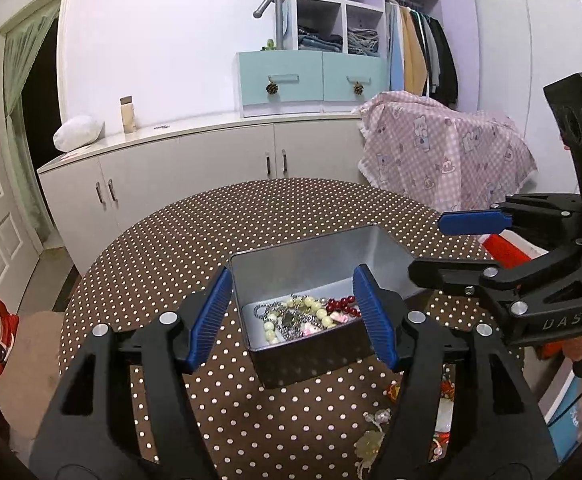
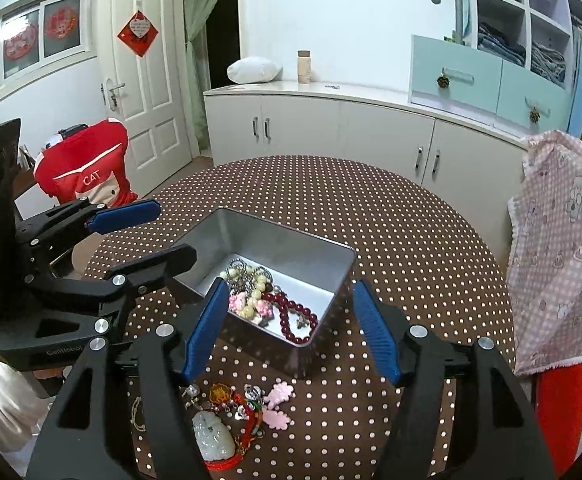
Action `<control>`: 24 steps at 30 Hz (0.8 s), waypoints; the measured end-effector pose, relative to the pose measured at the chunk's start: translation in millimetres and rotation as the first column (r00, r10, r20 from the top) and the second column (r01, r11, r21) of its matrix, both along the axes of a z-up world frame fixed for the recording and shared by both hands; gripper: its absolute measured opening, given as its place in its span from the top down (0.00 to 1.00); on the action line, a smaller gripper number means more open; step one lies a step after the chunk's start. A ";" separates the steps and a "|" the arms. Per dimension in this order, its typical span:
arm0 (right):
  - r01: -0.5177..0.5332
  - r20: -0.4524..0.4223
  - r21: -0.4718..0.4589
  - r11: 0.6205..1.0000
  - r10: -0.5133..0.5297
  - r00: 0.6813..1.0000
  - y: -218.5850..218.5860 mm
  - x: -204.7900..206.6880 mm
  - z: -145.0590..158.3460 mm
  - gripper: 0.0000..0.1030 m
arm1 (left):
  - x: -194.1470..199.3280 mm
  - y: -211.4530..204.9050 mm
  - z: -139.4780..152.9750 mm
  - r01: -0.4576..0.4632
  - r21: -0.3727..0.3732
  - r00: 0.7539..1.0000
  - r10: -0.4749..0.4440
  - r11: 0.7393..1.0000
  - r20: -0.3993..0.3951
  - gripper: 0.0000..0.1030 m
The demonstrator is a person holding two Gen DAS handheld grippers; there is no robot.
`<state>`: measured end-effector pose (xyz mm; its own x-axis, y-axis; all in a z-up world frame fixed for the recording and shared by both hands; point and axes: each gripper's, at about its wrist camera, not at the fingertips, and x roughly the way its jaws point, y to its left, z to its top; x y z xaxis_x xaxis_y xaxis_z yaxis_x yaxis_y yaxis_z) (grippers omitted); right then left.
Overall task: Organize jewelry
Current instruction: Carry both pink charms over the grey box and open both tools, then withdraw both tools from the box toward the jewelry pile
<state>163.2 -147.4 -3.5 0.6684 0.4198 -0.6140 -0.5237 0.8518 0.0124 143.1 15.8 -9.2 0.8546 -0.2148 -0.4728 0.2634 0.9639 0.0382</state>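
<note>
"CAT" on red shirt [image 2: 87, 168]; "GenRobot" on left claw [image 2: 143, 236]

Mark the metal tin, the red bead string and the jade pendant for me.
metal tin [image 2: 291, 246]: right wrist view, bare inner wall.
red bead string [image 2: 291, 304]: right wrist view, beads inside tin.
jade pendant [image 2: 215, 436]: right wrist view, carved face.

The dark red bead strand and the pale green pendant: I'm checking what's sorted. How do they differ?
The dark red bead strand lies inside the metal tin; the pale green pendant lies outside it on the dotted tablecloth. The strand is a loop of small round beads; the pendant is one carved piece on red cord. Neither is held by a tool.
</note>
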 end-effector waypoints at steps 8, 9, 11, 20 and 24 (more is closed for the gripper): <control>0.026 -0.004 0.002 1.000 -0.026 1.000 -7.9 -8.5 -2.3 0.39 | -4.7 3.9 -5.9 0.000 -0.013 1.000 -0.001 1.000 -0.024 0.39; 0.030 -0.006 0.006 1.000 -0.030 1.000 -9.9 -9.8 -2.8 0.39 | -6.4 4.2 -6.6 -0.001 -0.011 1.000 0.001 1.000 -0.022 0.39; 0.037 -0.009 0.007 0.999 -0.037 0.999 -12.4 -13.1 -4.6 0.34 | -11.9 4.5 -8.1 -0.005 -0.003 1.000 0.005 1.000 -0.018 0.36; 0.088 0.001 -0.009 0.996 -0.087 0.996 -18.5 -31.9 -14.6 0.19 | -31.4 9.2 -15.9 -0.013 0.022 1.000 0.014 1.000 -0.024 0.31; 0.136 0.034 -0.017 0.991 -0.135 0.990 -18.2 -44.0 -18.5 0.18 | -40.7 11.2 -21.8 -0.019 0.019 0.999 0.020 1.000 -0.032 0.27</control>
